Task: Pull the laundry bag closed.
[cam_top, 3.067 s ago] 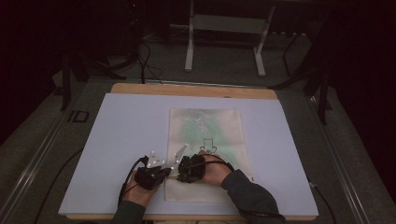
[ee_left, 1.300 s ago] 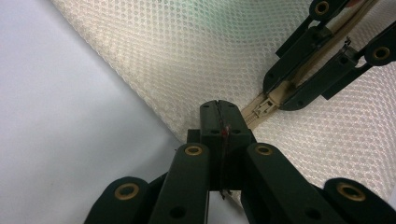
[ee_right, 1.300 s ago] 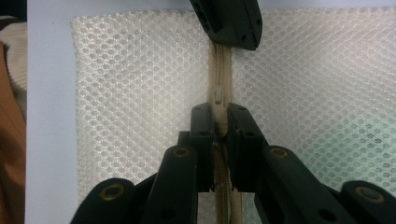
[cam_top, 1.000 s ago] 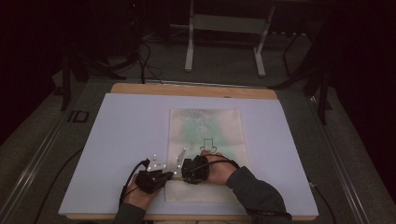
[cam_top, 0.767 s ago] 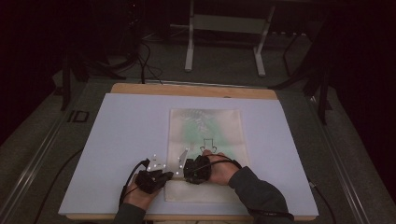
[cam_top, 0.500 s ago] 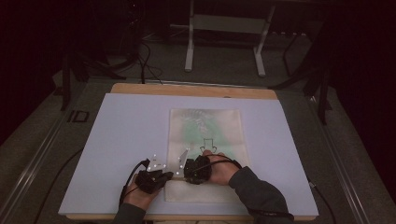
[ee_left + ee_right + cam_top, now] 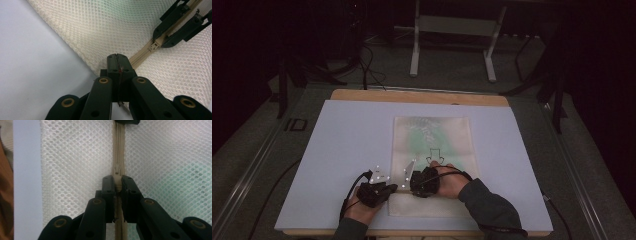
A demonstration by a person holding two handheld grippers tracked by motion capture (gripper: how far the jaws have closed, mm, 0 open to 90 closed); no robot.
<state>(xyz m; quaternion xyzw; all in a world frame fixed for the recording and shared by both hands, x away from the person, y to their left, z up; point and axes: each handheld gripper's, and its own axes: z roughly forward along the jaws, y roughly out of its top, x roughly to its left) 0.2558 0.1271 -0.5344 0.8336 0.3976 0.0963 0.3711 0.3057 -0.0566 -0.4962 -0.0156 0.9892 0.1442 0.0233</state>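
A cream mesh zipper bag [image 7: 434,140] lies flat on the white board [image 7: 347,145], with something green showing through it. My left gripper [image 7: 391,190] is shut on the bag's left edge [image 7: 82,53], where the beige zipper [image 7: 140,56] ends. My right gripper [image 7: 413,186] faces it from the right, shut on the zipper pull [image 7: 117,185] just behind the slider [image 7: 117,168]. In the left gripper view the right gripper [image 7: 160,41] sits a short way along the zipper, beside the slider [image 7: 153,46]. The left gripper's tip [image 7: 126,121] shows at the top of the right gripper view.
The white board rests on a wooden table [image 7: 422,96], whose near edge lies just below the hands. A metal stand [image 7: 452,30] and cables [image 7: 367,65] are on the dark floor beyond. Bare board stretches to the left and right of the bag.
The right gripper and forearm have edged slightly to the right along the bag's near end. The left gripper has stayed in place.
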